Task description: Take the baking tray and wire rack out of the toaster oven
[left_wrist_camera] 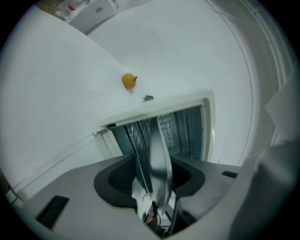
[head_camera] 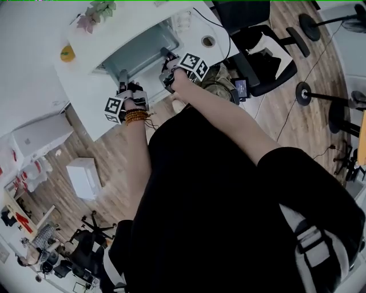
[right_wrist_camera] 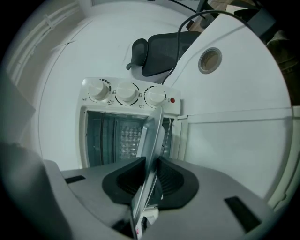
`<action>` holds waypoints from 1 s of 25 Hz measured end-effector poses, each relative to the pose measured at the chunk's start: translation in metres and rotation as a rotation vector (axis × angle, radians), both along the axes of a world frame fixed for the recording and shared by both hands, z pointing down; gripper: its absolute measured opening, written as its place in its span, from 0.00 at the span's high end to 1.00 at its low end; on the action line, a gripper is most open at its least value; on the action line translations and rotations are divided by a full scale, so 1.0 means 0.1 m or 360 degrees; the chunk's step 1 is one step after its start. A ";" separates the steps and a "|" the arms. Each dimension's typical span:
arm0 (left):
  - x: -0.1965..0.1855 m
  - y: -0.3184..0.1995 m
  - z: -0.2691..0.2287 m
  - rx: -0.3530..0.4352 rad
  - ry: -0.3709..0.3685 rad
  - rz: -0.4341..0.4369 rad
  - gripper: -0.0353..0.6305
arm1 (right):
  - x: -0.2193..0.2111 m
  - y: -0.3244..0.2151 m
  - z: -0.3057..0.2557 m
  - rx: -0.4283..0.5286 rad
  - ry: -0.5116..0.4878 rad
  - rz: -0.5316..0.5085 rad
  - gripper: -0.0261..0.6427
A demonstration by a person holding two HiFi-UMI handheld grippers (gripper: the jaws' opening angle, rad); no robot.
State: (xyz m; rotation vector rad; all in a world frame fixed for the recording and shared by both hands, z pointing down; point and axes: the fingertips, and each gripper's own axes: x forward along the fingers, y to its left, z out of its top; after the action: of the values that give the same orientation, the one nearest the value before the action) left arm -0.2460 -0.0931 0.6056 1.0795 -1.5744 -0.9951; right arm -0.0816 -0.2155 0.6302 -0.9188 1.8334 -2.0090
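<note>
The white toaster oven [right_wrist_camera: 127,93] stands open on the white table [head_camera: 86,97], its knobs facing me. The grey baking tray [head_camera: 140,48] is drawn out toward me. My right gripper [right_wrist_camera: 150,180] is shut on the tray's edge [right_wrist_camera: 152,136], the pads pressing it from both sides. My left gripper [left_wrist_camera: 154,173] stands open around the tray's other edge [left_wrist_camera: 159,150] and the wire rack [left_wrist_camera: 138,140], with gaps beside both pads. In the head view the left gripper [head_camera: 123,77] and the right gripper [head_camera: 167,56] sit at the tray's near corners.
An orange fruit [head_camera: 67,54] and a small plant [head_camera: 97,11] lie on the table left of the oven. A black office chair [head_camera: 257,51] stands right of the table, near a cable hole [right_wrist_camera: 209,59]. A white box [head_camera: 84,177] sits on the wooden floor.
</note>
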 end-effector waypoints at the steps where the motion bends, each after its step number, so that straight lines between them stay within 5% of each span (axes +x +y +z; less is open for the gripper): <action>1: -0.10 0.05 -0.01 0.0014 0.0022 -0.0062 0.69 | 0.01 0.01 0.01 -0.0003 0.0000 0.0001 0.83; 8: -0.17 0.09 -0.11 0.0055 -0.0053 0.0067 0.82 | 0.03 0.05 0.00 -0.0033 -0.0027 0.0016 0.83; 25: 0.02 0.25 -0.19 0.0093 -0.0019 0.0184 0.83 | 0.19 0.23 -0.06 -0.0127 -0.0147 0.0126 0.85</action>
State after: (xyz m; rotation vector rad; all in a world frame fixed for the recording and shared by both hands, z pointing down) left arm -0.2443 -0.0680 0.5862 1.2045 -1.4828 -0.9631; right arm -0.0622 -0.1927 0.6246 -0.8903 1.6534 -2.0534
